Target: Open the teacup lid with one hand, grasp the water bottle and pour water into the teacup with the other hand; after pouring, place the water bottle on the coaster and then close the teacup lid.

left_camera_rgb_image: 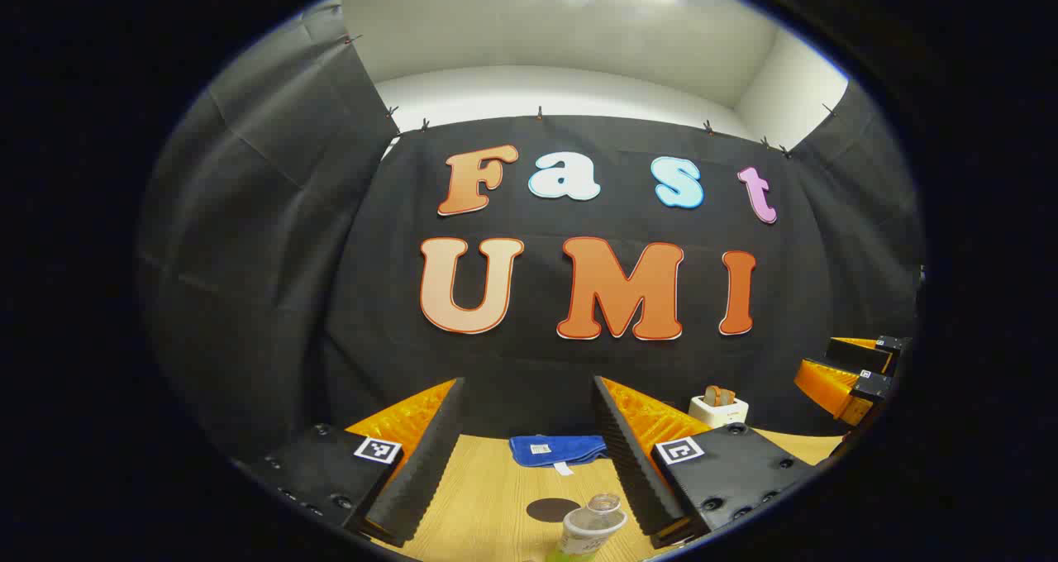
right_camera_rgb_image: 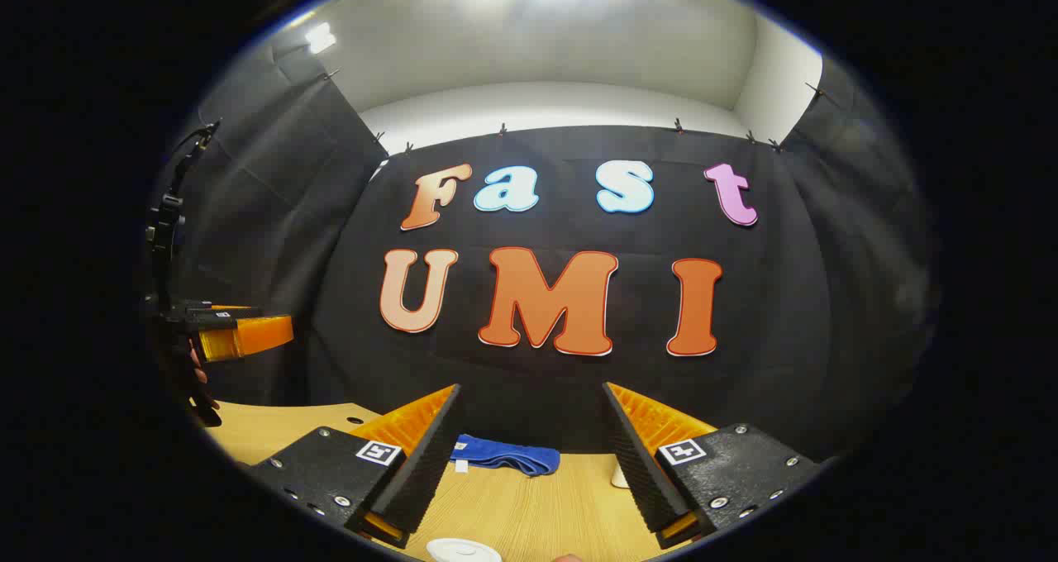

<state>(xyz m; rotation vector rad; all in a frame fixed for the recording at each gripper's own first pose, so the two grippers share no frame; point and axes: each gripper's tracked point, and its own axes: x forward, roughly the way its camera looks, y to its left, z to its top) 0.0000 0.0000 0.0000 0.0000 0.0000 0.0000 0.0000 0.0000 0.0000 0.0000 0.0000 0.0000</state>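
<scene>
In the left gripper view my left gripper (left_camera_rgb_image: 527, 397) stands open above the wooden table (left_camera_rgb_image: 488, 504), with nothing between its fingers. Just below and ahead of it is the top of a clear water bottle (left_camera_rgb_image: 592, 527) with a white label, standing upright. A dark round coaster (left_camera_rgb_image: 551, 510) lies just left of the bottle. In the right gripper view my right gripper (right_camera_rgb_image: 531, 395) is also open and empty. A white round lid-like rim (right_camera_rgb_image: 463, 550) peeks in at the bottom edge; the cup under it is hidden.
A folded blue cloth (left_camera_rgb_image: 555, 450) lies at the table's back by the black wall. A small white toaster with bread (left_camera_rgb_image: 717, 409) stands back right. The right gripper (left_camera_rgb_image: 814, 360) hovers at the far right. A hand holds the left gripper (right_camera_rgb_image: 273, 331) at the far left.
</scene>
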